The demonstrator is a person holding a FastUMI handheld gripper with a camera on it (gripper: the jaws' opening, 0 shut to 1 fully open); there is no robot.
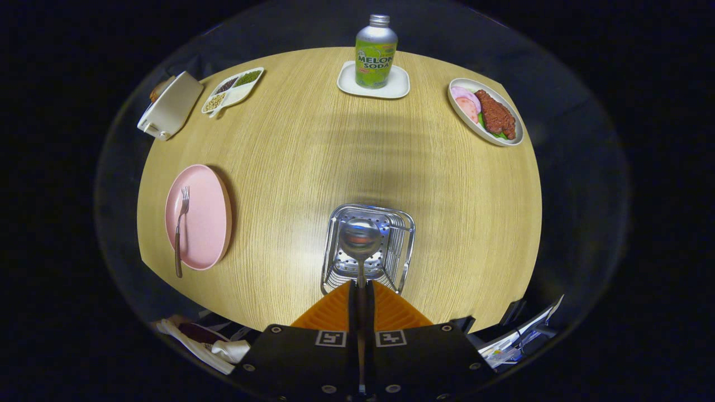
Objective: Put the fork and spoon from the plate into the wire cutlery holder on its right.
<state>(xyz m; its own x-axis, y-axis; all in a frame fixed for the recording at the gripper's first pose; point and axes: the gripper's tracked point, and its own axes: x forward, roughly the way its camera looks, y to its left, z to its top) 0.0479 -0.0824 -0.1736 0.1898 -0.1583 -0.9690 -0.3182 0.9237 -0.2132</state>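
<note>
Gripper (361,290) fingers are clamped together on the handle of the spoon (360,241), which runs up between them with its bowl leading, poised directly over the open top of the wire cutlery holder (406,245); that alignment looks deliberate, so the spoon can be lowered or dropped straight into the basket. Going from the biggest thing down: the round wooden worktop (335,156) carries everything, with the holder standing just ahead of the fingers near the close edge. To the holder's left, well apart from it, lies the pink plate (204,218), and the fork (180,234) rests on it with tines pointing away and its handle overhanging the near rim, so it remains to be fetched. Beyond, at the far side, sit an oval dish of sliced meat (486,111), a white container (170,106), a divided tray of beans (234,89), and a melon soda bottle (376,53) standing upright on a small white tray (399,86). By my judgement the task stands roughly midway, with the spoon about to be deposited.
</note>
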